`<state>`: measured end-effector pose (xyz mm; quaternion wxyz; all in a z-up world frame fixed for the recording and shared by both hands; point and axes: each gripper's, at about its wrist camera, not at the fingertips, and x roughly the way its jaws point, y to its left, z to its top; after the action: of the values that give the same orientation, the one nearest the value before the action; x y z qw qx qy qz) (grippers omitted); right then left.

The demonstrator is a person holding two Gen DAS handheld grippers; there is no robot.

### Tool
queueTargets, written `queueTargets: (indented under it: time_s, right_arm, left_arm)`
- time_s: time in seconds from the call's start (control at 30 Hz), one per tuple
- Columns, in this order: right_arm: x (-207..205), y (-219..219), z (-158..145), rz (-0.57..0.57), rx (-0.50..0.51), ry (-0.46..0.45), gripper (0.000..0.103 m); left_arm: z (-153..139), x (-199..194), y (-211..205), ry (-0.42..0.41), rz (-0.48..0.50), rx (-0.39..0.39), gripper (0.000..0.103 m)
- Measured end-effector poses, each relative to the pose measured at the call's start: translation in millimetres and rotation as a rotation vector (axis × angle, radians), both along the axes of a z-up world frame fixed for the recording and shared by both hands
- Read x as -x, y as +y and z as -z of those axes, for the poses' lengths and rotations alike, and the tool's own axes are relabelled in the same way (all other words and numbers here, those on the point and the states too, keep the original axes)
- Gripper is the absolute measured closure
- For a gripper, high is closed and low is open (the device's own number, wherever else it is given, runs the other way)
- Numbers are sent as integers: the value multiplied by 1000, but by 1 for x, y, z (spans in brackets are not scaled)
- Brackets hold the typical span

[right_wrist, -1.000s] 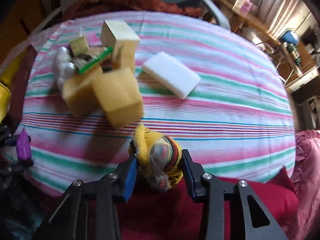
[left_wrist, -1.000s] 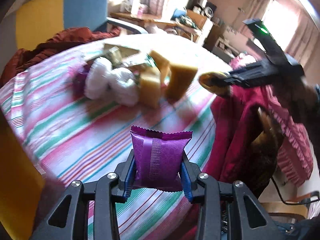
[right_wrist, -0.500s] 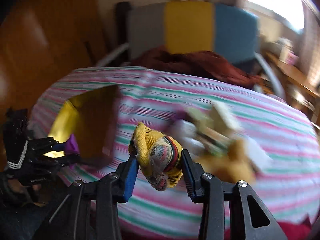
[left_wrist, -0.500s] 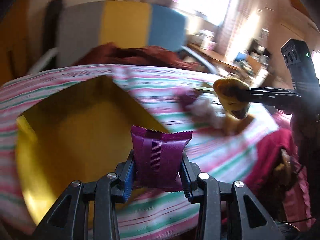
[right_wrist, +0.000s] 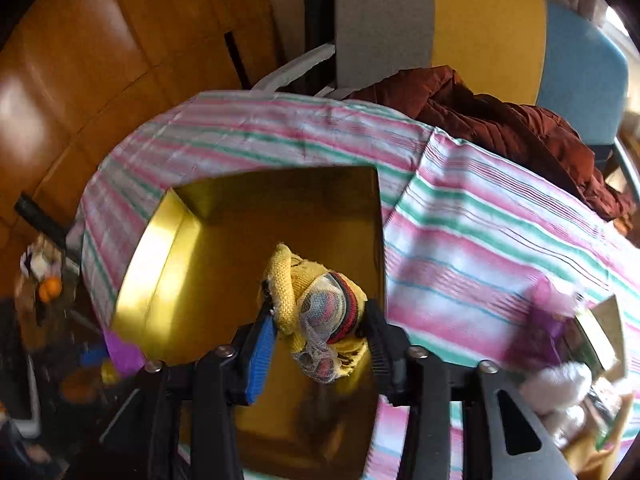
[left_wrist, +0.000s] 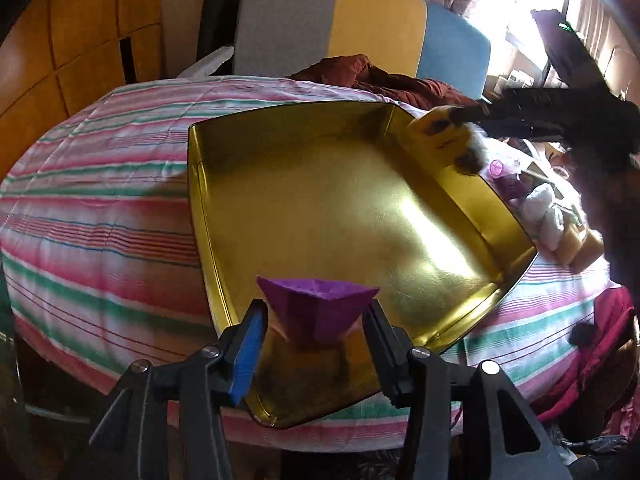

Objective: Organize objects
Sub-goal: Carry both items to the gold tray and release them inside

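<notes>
Left gripper (left_wrist: 316, 320) spread wide, purple sachet (left_wrist: 316, 308) loose between its jaws over the gold tray's (left_wrist: 248, 152) near corner; right gripper (right_wrist: 320, 320) clamped on a yellow knitted bundle (right_wrist: 316, 304) above the same tray; beyond, striped tablecloth (left_wrist: 100, 184), then tricolour chair (left_wrist: 360, 24).

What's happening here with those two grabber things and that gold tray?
A person is tidying loose items into a gold tray on a striped tablecloth. The left gripper, jaws open, has a purple packet between them at the tray's near edge. The right gripper grips a yellow knitted bundle above the tray. More items, including white fluffy balls, wait beside the tray.
</notes>
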<state>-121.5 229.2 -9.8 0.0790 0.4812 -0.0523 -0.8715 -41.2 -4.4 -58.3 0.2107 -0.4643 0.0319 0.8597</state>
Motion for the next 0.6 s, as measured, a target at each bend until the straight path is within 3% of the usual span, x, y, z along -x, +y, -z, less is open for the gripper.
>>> queueTargets:
  time_s: [0.03,0.07,0.1,0.2,0.27,0.6]
  right_arm:
    - [7,1,-2,22,7,16,32]
    - [11,2,-5,48,4,37,11]
    - [14,3,-8,74,0,57,6]
    - [15,3,-13,89,25,77,6]
    - [6,0,-13,76,4,88,1]
    - [-68,-38,-18,82,-333,337,0]
  left_arm:
    - [-3,-2,-3,9,-5,-3,52]
    - [-6,-4,-6,19,-11,-7,52]
    - [-7,-5,-9,25,-15,-14,52]
    - [-17,-3,-19,44,-49,-51,52]
    - [-26,-1,-22,63,-77,-73,52]
    - [-52,1,-3,124,-111,-77,49]
